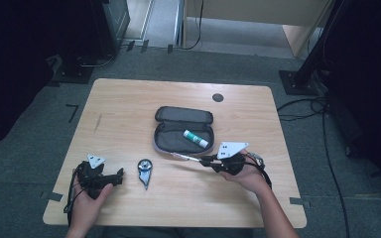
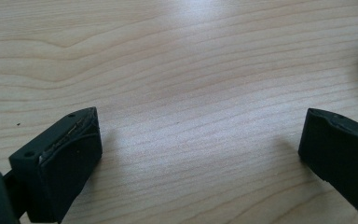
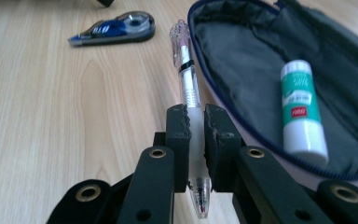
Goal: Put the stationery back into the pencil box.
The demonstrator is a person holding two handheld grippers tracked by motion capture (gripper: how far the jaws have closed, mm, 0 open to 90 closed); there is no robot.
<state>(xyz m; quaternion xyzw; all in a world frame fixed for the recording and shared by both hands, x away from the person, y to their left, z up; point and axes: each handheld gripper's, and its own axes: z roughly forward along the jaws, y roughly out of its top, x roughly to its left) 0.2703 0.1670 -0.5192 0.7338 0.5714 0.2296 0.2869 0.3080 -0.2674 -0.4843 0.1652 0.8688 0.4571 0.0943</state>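
Two hand-held grippers work over a pale wooden table point(image 1: 129, 99), seen from above with the person's forearms entering at the near edge. Nearest, on the person's left, the left gripper point(image 2: 200, 154) rests low by the near-left part of the table, its jaws spread wide with only bare wood grain between them. On the right, the right gripper point(image 3: 196, 135) is closed on a clear pen point(image 3: 189, 93), pinching it at the frosted grip section. In the right gripper view the pen's long axis runs straight along the jaws — writing tip toward the camera, clicker end pointing away. In the high view the pen point(image 1: 183, 157) lies nearly level, its far end reaching toward the person's left, just beside the near rim of the pencil case.

Between the two grippers, a blue and grey correction tape dispenser point(image 1: 145, 171) lies flat on the wood, apart from both. Farther back, at the table's middle, a dark grey pencil case point(image 1: 178, 139) lies unzipped and open, with a white and green glue stick point(image 1: 196, 138) lying inside it. Beyond the case, bare wood stretches to the far edge — broken by a small dark round cap point(image 1: 218, 97). Wide bare wood also lies along the left side.
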